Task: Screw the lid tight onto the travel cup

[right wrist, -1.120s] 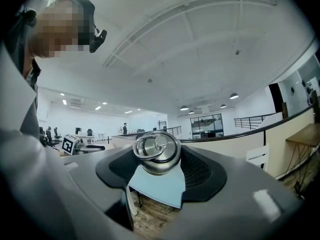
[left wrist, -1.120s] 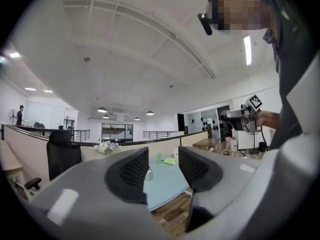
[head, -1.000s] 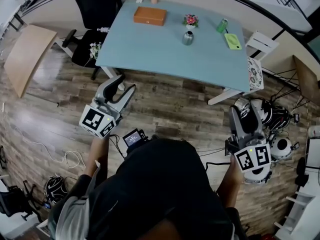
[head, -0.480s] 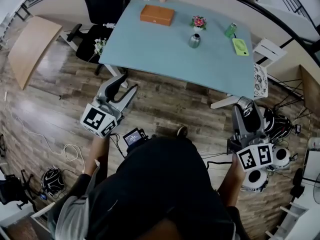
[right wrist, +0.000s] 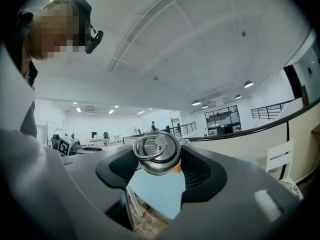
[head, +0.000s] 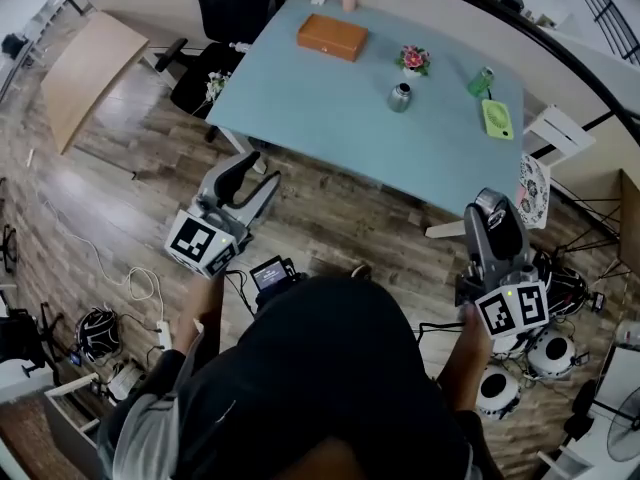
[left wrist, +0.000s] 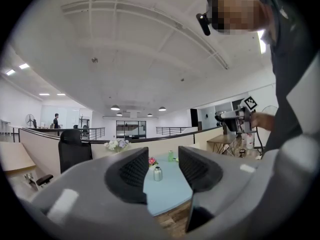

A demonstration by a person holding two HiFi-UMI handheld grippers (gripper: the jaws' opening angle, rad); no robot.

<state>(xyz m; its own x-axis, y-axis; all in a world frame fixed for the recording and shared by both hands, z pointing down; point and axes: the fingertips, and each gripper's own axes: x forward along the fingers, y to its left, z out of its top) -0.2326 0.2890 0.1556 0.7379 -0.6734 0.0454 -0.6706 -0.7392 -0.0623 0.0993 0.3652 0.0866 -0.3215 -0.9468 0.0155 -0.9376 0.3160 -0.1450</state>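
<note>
The steel travel cup (head: 400, 96) stands without its lid on the light blue table (head: 320, 108), far ahead of both grippers. It also shows small between the left pads, as the cup (left wrist: 157, 173). My right gripper (head: 489, 211) is over the wood floor, short of the table's right corner. It is shut on the round steel lid (right wrist: 156, 153) with a ring handle, held between the right gripper's (right wrist: 156, 166) pads. My left gripper (head: 260, 170) hangs over the floor before the table's near edge. The left gripper's (left wrist: 163, 169) jaws stand a narrow gap apart with nothing between them.
On the table are an orange box (head: 331, 36), a small flower pot (head: 412, 60), a green can (head: 481, 80) and a flat green thing (head: 497, 118). A black office chair (head: 225, 8) stands at the table's left, a white chair (head: 555, 133) at its right. Cables and round devices (head: 550, 353) lie on the floor.
The head view has shifted, so the table and cup sit further right and slightly lower in the frame. Both grippers keep their places over the floor. The lid stays in the right gripper.
</note>
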